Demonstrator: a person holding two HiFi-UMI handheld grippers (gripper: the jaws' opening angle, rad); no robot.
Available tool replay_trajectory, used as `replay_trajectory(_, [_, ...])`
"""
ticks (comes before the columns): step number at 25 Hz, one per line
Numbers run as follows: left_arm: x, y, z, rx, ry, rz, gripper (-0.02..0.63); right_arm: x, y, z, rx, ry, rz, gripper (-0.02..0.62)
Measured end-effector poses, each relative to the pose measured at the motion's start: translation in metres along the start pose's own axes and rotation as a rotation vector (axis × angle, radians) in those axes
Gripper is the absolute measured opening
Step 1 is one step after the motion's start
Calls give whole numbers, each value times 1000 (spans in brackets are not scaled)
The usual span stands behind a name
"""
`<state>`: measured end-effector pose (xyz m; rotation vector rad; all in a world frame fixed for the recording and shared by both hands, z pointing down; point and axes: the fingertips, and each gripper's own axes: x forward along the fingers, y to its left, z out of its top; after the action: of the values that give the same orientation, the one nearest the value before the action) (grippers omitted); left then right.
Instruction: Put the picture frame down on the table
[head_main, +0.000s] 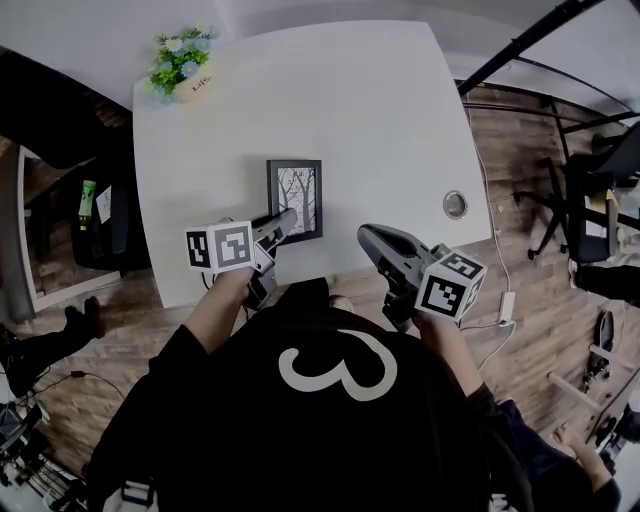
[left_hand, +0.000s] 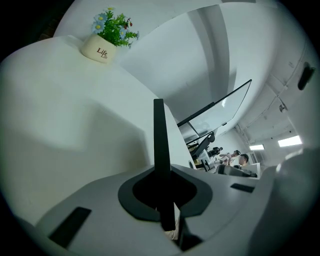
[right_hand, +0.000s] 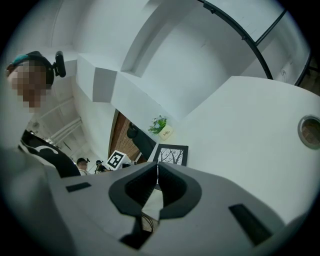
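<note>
A black picture frame (head_main: 296, 198) with a bare-tree print is over the near middle of the white table (head_main: 380, 120). My left gripper (head_main: 283, 222) is shut on the frame's near left corner. In the left gripper view the frame (left_hand: 159, 145) shows edge-on as a thin black bar rising from between the closed jaws (left_hand: 161, 172). Whether the frame's far edge touches the table I cannot tell. My right gripper (head_main: 368, 236) hovers to the right of the frame, shut on nothing (right_hand: 157, 166). It looks toward the frame (right_hand: 171, 154).
A small pot of blue flowers (head_main: 183, 68) stands at the table's far left corner and also shows as the pot (left_hand: 106, 44) and the pot (right_hand: 163, 128). A round cable port (head_main: 455, 205) sits near the right edge. Chairs and wooden floor surround the table.
</note>
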<state>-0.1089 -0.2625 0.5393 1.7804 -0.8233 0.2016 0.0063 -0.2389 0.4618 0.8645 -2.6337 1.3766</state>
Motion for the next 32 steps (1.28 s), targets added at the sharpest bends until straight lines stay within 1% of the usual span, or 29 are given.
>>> replay_trajectory(8, [5,5,-1,-25,19,-4,31,-1,-3,-1,17,-5,0,25])
replay_trajectory(18, [8,9,-1,-11,28,26,34,-3,-8,2,19,-12,-5,25])
replay_trajectory(22, [9,13,-2,30,29,63,45,-3,-6,1,18,-12,5,25])
replay_trajectory(24, [9,16,-3,54,27,89,78,-4,-7,1,21,-7,0,25])
replay_trajectory(27, [11,20,-5,63,29,102,118,-4,-9,-3,25,-2,-5,24])
replay_trajectory(32, [10,30,-10,126,48,158,135,-2,-9,-10,37,6,-1,25])
